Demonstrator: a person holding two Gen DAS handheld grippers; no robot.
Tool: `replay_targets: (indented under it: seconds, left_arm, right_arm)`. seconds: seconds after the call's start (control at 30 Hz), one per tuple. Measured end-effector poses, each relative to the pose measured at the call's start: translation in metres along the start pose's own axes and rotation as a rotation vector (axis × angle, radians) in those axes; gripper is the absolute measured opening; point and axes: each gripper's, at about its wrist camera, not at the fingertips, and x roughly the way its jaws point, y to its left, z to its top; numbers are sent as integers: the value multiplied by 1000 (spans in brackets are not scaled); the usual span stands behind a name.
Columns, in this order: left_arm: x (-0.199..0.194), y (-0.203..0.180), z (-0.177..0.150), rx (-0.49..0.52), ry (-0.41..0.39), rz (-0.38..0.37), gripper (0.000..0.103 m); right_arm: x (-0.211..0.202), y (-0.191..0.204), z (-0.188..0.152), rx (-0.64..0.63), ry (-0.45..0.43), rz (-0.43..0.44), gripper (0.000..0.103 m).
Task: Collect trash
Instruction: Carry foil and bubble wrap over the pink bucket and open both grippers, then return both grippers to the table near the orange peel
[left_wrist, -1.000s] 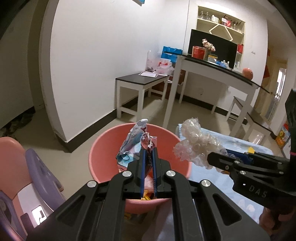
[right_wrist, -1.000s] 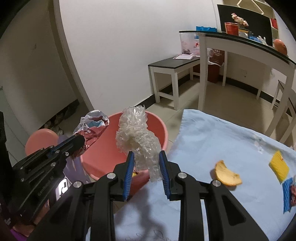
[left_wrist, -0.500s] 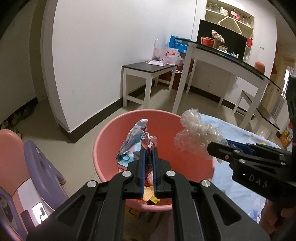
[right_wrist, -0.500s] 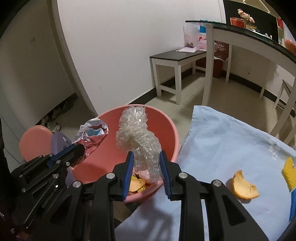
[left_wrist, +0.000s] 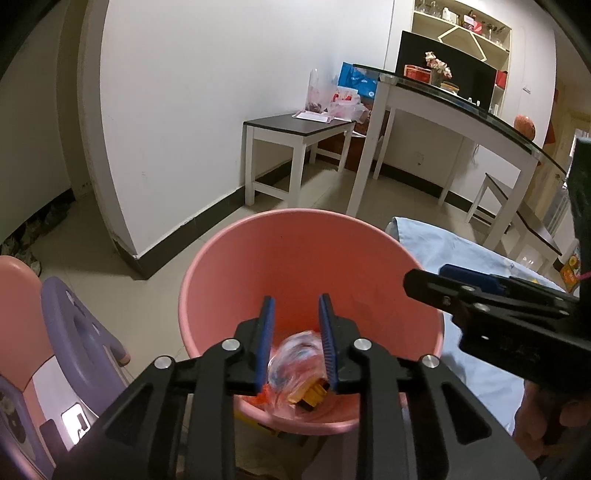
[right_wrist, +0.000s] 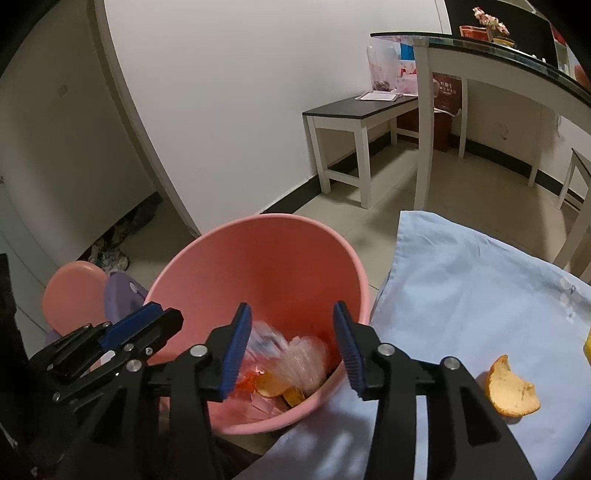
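Observation:
A pink bucket (left_wrist: 295, 254) (right_wrist: 258, 258) stands on the floor beside a table covered with a light blue cloth (right_wrist: 461, 288). My left gripper (left_wrist: 296, 314) is open and empty above the bucket's mouth. My right gripper (right_wrist: 291, 325) is open and empty over the bucket's near rim. A crumpled colourful wrapper (left_wrist: 295, 354) (right_wrist: 262, 343) and a clear plastic wad (right_wrist: 303, 362) lie blurred inside the bucket among orange peel scraps. An orange peel piece (right_wrist: 511, 393) lies on the cloth to the right.
A purple and pink child's chair (left_wrist: 70, 332) stands left of the bucket. A low dark-topped bench (left_wrist: 295, 129) and a tall white glass-topped table (left_wrist: 461, 110) stand farther back by the white wall. A yellow object (right_wrist: 587, 347) shows at the cloth's right edge.
Both grippers opened over the bucket. The colourful wrapper left my left gripper and the clear plastic wad left my right gripper; both now lie in the bucket. Both grippers moved closer over it.

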Motion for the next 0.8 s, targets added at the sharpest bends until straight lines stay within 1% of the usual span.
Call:
replay_targets:
  seconds: [0.13,0.37,0.47,0.57,0.7,0.8]
  left_arm:
    - [-1,-1,1,-10,-4,-24,24]
    - [-13,-13,0,-32,-2,-96,24]
    - [-18,-24,-1,-26,8,-113,24]
    - [-24,-34,-1,-21,10,-146,24]
    - [-27,-51,0,-6,25,-177,24]
    - [-29,-67,-1,17,31,-212,24]
  right_arm:
    - [-8,-4,-5,-9,-14,-8,52]
    - [-33,-13,-23,-11,-27,-19,53]
    - [-50,-21,-34,-16,-34,-49,53]
    - [-68,-33,-45,-24,-41,-89,52]
    - [-93,-54,-63,-22,-52,-165,52]
    - [-110,-76,-76,5,-54,-215,52]
